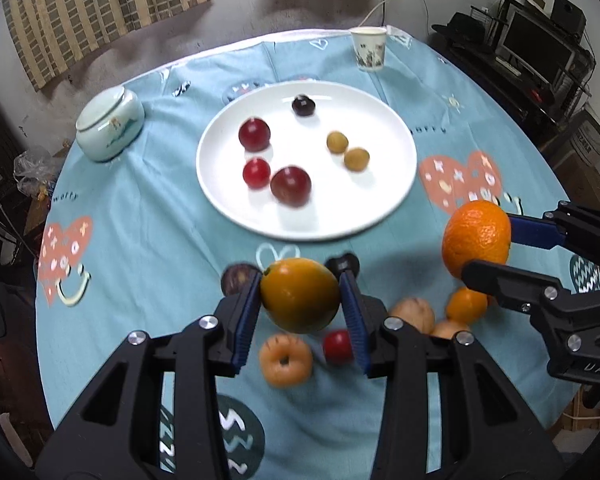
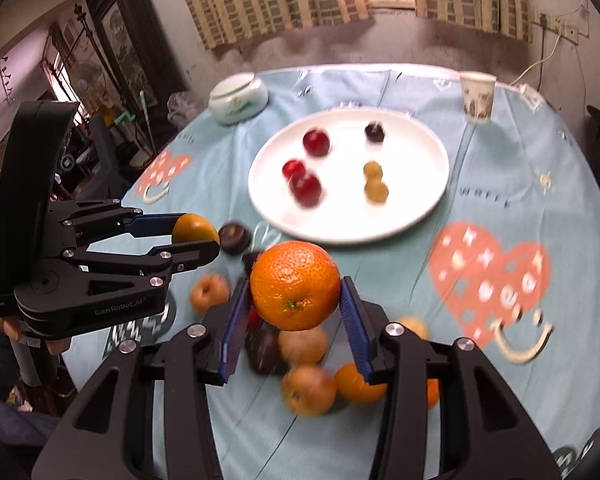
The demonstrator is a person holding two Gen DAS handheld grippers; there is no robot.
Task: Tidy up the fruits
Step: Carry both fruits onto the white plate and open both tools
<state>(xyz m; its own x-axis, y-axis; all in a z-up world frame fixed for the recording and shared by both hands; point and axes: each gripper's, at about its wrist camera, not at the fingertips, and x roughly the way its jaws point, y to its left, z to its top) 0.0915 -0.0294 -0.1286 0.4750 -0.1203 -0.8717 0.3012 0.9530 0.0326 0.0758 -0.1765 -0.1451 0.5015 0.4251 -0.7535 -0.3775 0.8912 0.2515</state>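
Note:
My left gripper (image 1: 300, 300) is shut on a smooth yellow-orange fruit (image 1: 299, 295), held above the tablecloth; it also shows in the right wrist view as the left gripper (image 2: 198, 238) with the yellow-orange fruit (image 2: 194, 227). My right gripper (image 2: 296, 300) is shut on a bright orange (image 2: 295, 285), seen at the right as the orange (image 1: 476, 238) in the left wrist view. A white plate (image 1: 380, 208) ahead carries three red plums, a dark fruit (image 1: 303, 105) and two small yellow-green fruits (image 1: 347, 151). Loose fruits lie on the cloth below both grippers.
A peach-coloured fruit (image 1: 286, 360), a red one (image 1: 337, 346) and a cluster of oranges and apples (image 2: 320, 380) lie near the table's front edge. A pale ceramic jar (image 1: 110, 124) stands at the back left, a paper cup (image 1: 369, 48) at the back right.

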